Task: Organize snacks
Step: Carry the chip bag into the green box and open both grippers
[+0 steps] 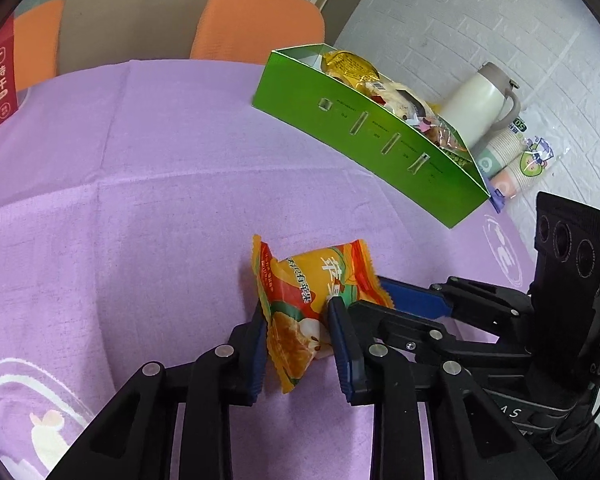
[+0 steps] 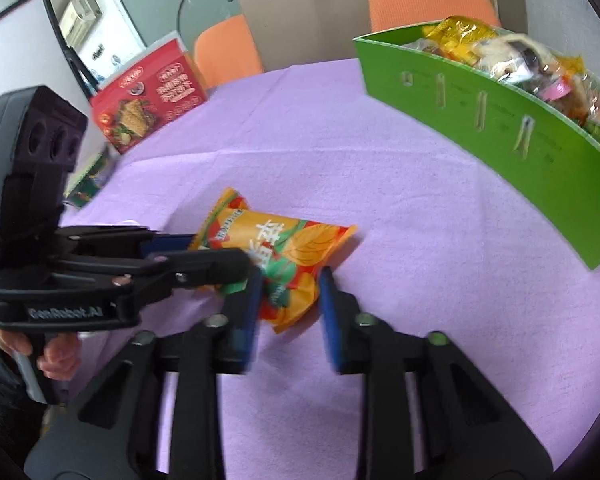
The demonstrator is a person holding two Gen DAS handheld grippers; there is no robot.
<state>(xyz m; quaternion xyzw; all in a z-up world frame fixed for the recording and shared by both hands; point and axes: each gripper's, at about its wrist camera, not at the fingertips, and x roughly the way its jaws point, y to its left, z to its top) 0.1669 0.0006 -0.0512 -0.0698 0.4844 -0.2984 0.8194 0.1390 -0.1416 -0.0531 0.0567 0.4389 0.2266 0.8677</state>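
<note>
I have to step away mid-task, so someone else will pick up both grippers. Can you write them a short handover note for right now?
Left gripper: jaws closed on one end of the orange crinkly apple-picture snack packet, which lies on the purple tablecloth.
Right gripper: jaws open, straddling the same packet's other end; contact unclear.
Done: the long green cardboard box already holds several wrapped snacks.
Left: move this packet into the green box. The red biscuit box stands apart at the table's far edge.

Bright even indoor light, soft shadows; strong fisheye bending, dark corners; right view slightly blurred.
</note>
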